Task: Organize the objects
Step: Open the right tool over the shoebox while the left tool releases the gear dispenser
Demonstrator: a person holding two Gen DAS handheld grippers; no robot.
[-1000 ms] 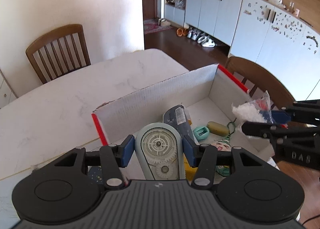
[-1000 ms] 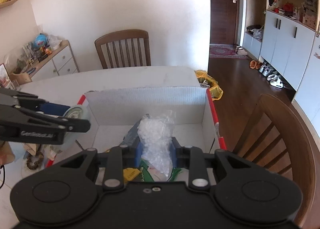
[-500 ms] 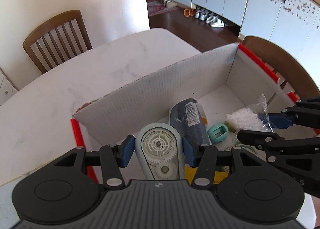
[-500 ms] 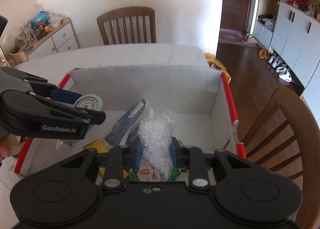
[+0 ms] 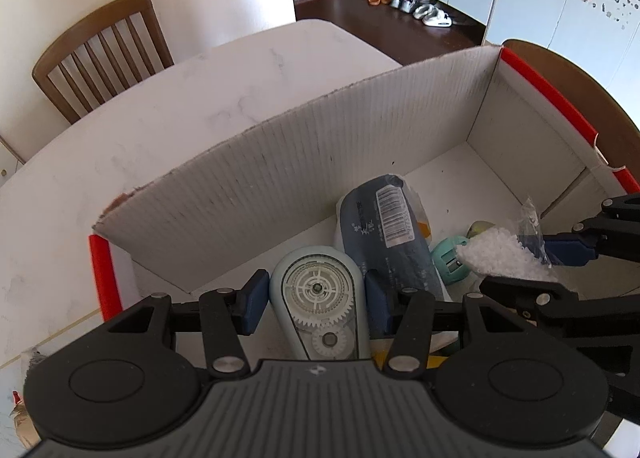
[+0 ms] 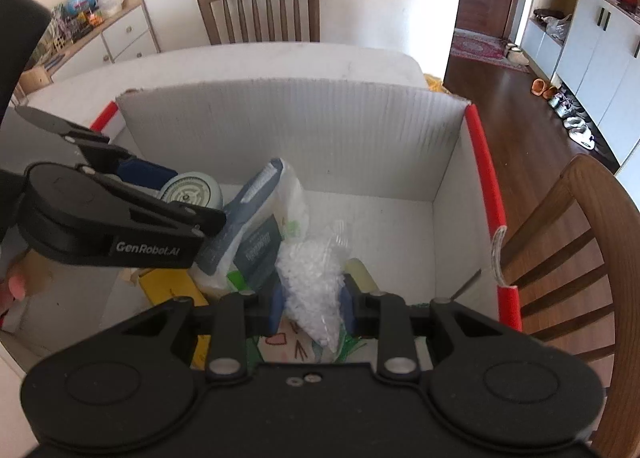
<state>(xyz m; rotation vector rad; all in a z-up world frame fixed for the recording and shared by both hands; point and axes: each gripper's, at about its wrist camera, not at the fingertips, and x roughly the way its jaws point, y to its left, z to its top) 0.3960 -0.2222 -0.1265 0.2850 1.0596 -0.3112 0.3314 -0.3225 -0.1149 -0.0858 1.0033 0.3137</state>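
While both loads hang over box (image 5: 320,162): left gripper (image 5: 316,298) clamps correction tape dispenser (image 5: 318,298), right gripper (image 6: 312,298) pinches bag of white beads (image 6: 310,282). Step looks like drop-off. Next: lower, release into free floor space.

Legible markings: the wordmark "GenRobot.AI" is printed in white on the black side face of the left gripper (image 6: 178,200), as seen from the right wrist camera. A barcode label is fixed to the dark blue packet (image 5: 384,234) lying in the cardboard box (image 5: 280,194); its digits are too small to read. Print on a dark card (image 6: 258,250) in the box is illegible
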